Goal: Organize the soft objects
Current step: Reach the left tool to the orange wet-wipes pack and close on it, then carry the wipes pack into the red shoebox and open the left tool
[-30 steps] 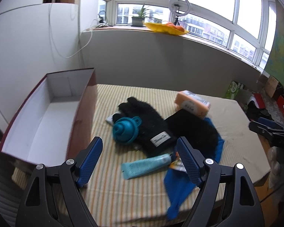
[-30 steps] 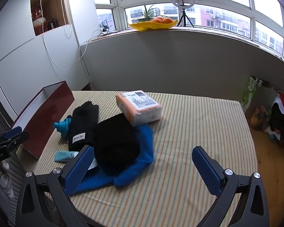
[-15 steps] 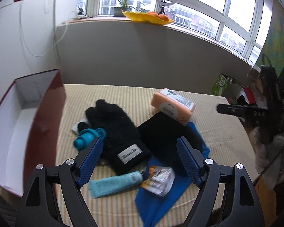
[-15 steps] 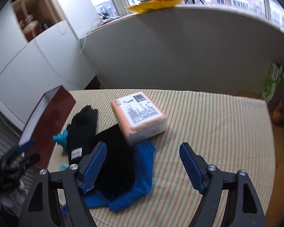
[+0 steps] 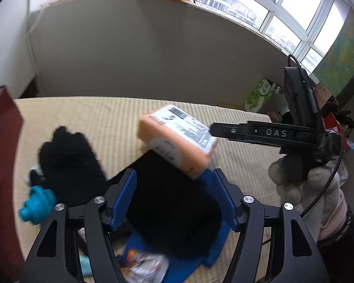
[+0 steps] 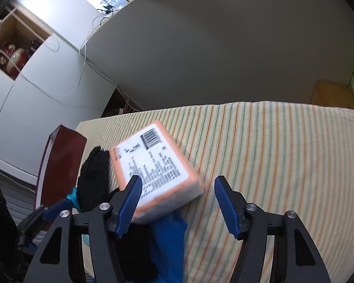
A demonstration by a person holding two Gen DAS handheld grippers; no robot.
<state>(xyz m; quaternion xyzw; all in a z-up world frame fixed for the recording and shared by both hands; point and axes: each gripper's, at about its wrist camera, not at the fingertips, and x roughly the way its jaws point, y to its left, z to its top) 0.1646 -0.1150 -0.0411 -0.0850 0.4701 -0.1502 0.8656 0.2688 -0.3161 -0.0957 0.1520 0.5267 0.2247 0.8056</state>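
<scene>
An orange tissue pack [image 5: 179,139] with a white label lies on a folded black cloth [image 5: 170,210], which rests on a blue cloth [image 5: 212,257]. A black glove [image 5: 68,162] lies to the left. My left gripper [image 5: 174,200] is open, low over the black cloth, just below the pack. My right gripper [image 6: 177,205] is open right in front of the pack [image 6: 153,169], its left finger [image 6: 129,202] at the pack's near edge. The right gripper also shows in the left wrist view [image 5: 259,132], beside the pack.
A dark red box [image 6: 61,165] stands at the table's left edge [image 5: 0,153]. A teal funnel-shaped toy [image 5: 37,205], a teal tube and a snack packet [image 5: 146,264] lie near the cloths. The striped tablecloth [image 6: 271,153] stretches right. A grey wall runs behind.
Both grippers have moved forward and down toward the pile. The left one now hovers over the black cloth; the right one has closed in on the tissue pack.
</scene>
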